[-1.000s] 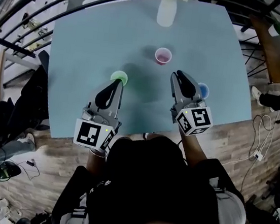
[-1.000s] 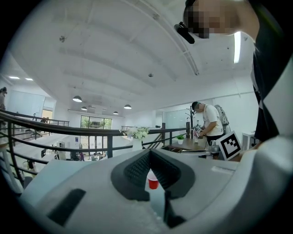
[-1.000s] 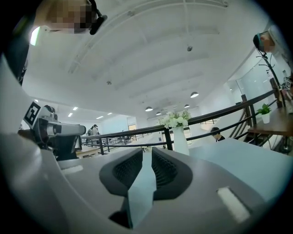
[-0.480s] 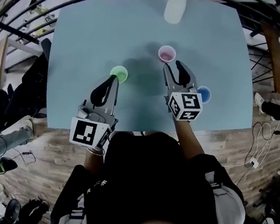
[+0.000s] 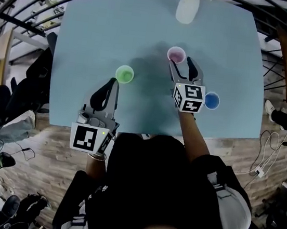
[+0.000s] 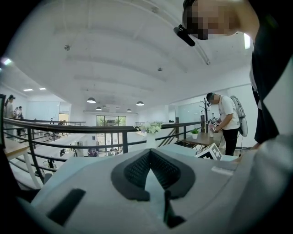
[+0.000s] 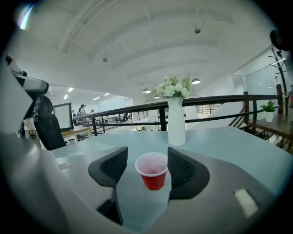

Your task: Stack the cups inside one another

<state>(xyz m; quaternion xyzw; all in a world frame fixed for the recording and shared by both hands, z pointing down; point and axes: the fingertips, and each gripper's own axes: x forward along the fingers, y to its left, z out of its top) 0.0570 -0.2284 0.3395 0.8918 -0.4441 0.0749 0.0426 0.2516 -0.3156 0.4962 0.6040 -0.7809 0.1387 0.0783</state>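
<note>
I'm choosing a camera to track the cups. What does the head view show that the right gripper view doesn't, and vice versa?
Head only: blue cup, left tongs, the person's torso. Right gripper only: the ceiling, and the red cup seen side-on between the opening right tongs, untouched. Both: red cup, right tongs, vase, table.

Table (image 5: pixel 91 36): pale blue-grey, plain.
Vase (image 5: pixel 187 10): white, unpatterned.
Flowers (image 7: pixel 174 87) in vase: white, green leaves.
Red cup (image 5: pixel 176 54), nearest vase: red outside, white rim, pinkish inside.
Green cup (image 5: pixel 124 74), left of vase, farther off: green.
Blue cup (image 5: pixel 212 100), right of vase, farthest: blue.
Railing (image 7: pixel 215 98) behind vase: black.
Floor (image 5: pixel 50 146): brown wood-plank pattern.
</note>
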